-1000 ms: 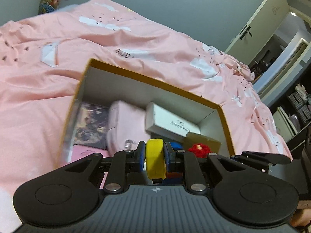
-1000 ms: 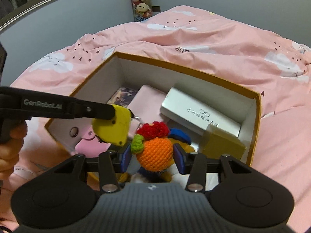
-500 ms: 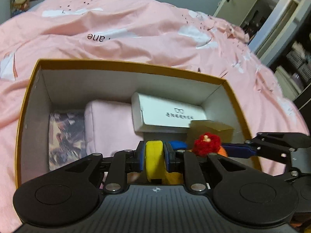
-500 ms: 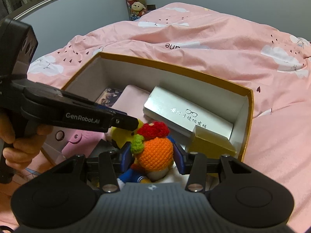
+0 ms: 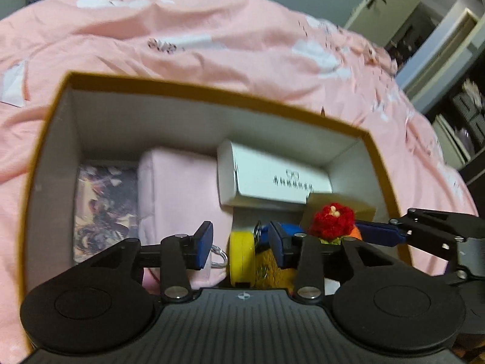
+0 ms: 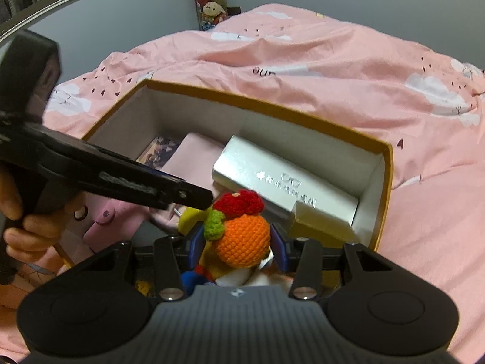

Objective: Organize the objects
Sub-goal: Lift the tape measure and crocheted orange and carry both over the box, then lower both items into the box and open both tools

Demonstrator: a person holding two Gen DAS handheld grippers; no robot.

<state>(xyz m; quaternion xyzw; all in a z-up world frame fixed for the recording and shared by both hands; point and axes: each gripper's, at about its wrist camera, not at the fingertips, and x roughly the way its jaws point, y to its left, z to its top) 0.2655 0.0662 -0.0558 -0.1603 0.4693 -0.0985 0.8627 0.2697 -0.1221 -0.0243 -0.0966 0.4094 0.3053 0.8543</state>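
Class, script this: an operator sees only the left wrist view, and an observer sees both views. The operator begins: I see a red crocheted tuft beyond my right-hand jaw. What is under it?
Observer: An orange crocheted ball with a green leaf; the red tuft crowns it.
Operator: My left gripper has just been opening its jaws, and the yellow piece stands free between them. Is the ball free too?
Observer: No, the right gripper is shut on it, with pads against both sides.
Operator: Who holds my tool?
Observer: A hand grips its handle at the picture's left edge.
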